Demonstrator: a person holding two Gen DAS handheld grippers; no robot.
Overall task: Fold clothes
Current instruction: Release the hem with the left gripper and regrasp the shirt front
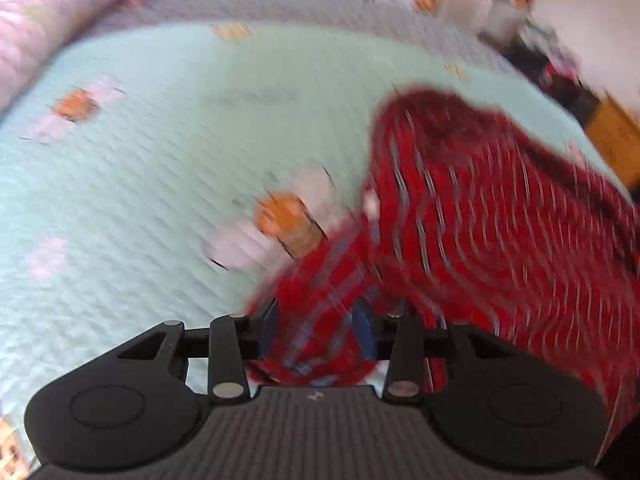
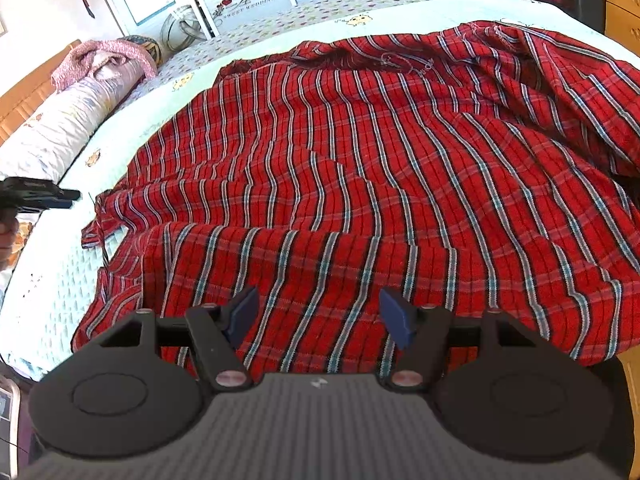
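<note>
Red plaid cloth, striped in blue, white and black, is lying spread across the pale green quilted bed. Right wrist view: the right tool is hovering with its blue pads wide apart and holding nothing; the cloth's folded near hem is lying directly under and ahead of the pads, and the rest is stretching away, rumpled at far right. Left wrist view, motion-blurred: the left tool is standing partly open, with a bunched corner of the cloth sitting between its pads; whether they are gripping it cannot be told. Farther off, a rolled pinkish quilt is lying along the bed's left edge, and wooden drawers are standing at far right.
</note>
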